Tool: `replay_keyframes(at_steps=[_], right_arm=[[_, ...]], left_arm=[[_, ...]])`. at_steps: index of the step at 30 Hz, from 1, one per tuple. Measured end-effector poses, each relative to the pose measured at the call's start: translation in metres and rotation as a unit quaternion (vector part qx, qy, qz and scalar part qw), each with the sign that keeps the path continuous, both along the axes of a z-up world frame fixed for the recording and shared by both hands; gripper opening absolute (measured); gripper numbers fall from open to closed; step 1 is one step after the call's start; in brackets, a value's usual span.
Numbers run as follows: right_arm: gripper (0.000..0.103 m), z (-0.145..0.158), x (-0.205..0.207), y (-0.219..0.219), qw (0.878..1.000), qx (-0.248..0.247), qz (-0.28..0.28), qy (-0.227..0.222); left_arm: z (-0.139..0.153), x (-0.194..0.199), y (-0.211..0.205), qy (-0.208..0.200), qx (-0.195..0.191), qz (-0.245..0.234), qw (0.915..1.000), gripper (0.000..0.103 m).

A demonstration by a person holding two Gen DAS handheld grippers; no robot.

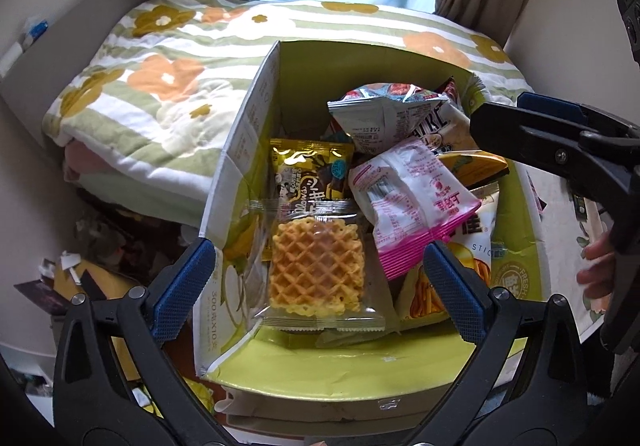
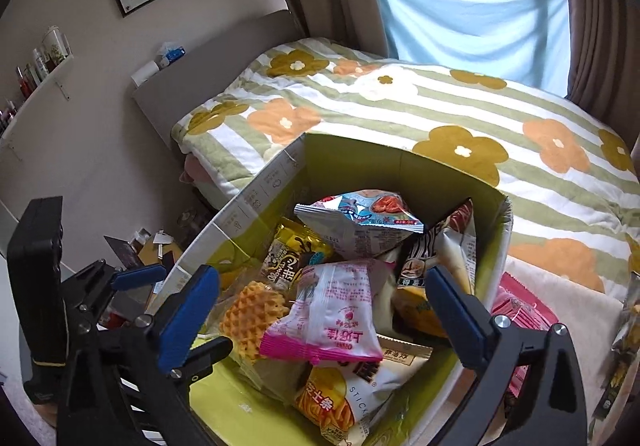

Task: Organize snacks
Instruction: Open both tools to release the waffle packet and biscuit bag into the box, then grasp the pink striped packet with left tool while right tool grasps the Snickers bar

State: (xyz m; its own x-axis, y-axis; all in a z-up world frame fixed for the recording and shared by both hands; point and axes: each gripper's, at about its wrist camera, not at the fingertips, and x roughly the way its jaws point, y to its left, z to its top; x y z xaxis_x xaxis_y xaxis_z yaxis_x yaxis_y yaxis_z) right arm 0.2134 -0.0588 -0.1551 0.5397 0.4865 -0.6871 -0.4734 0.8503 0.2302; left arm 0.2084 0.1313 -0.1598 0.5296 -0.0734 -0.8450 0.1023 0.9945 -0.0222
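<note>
A green-lined cardboard box (image 1: pixel 256 117) holds several snack packs: a clear-wrapped waffle (image 1: pixel 318 266), a pink-edged white pack (image 1: pixel 408 201), a gold chocolate pack (image 1: pixel 308 173) and a silver pack (image 1: pixel 380 113). My left gripper (image 1: pixel 320 286) is open and empty, its jaws wide above the waffle. My right gripper (image 2: pixel 320 318) is open and empty above the pink pack (image 2: pixel 340 314); it also shows in the left wrist view (image 1: pixel 532 125) over the box's right side. The box (image 2: pixel 256 201), waffle (image 2: pixel 252 314) and silver pack (image 2: pixel 360 226) show in the right wrist view, with the left gripper (image 2: pixel 132 282) at the box's left.
A bed with a flowered striped quilt (image 2: pixel 440 117) lies behind the box. Red snack packs (image 2: pixel 520 310) lie right of the box on a beige cloth. Clutter (image 1: pixel 80 278) lies on the floor left of the box. A wall shelf (image 2: pixel 40 77) carries bottles.
</note>
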Motion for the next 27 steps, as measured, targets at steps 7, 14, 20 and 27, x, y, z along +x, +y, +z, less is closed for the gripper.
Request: replay_keyframes(at_steps=[7, 14, 20, 27], right_arm=[[0.102, 0.011, -0.004, -0.009, 1.0, -0.001, -0.02, 0.006], [0.102, 0.027, -0.021, -0.037, 0.997, -0.023, -0.073, -0.007], [0.102, 0.043, -0.041, -0.068, 0.99, -0.037, -0.133, -0.021], [0.102, 0.059, -0.071, -0.115, 0.973, -0.072, -0.215, -0.043]], left_arm=[[0.008, 0.002, -0.005, -0.009, 0.002, -0.021, 0.9997, 0.103], [0.023, 0.008, -0.027, -0.03, -0.009, -0.063, 0.9975, 0.103], [0.037, 0.015, -0.06, -0.05, -0.026, -0.118, 0.9914, 0.103], [0.056, 0.019, -0.105, -0.076, -0.043, -0.166, 0.9822, 0.103]])
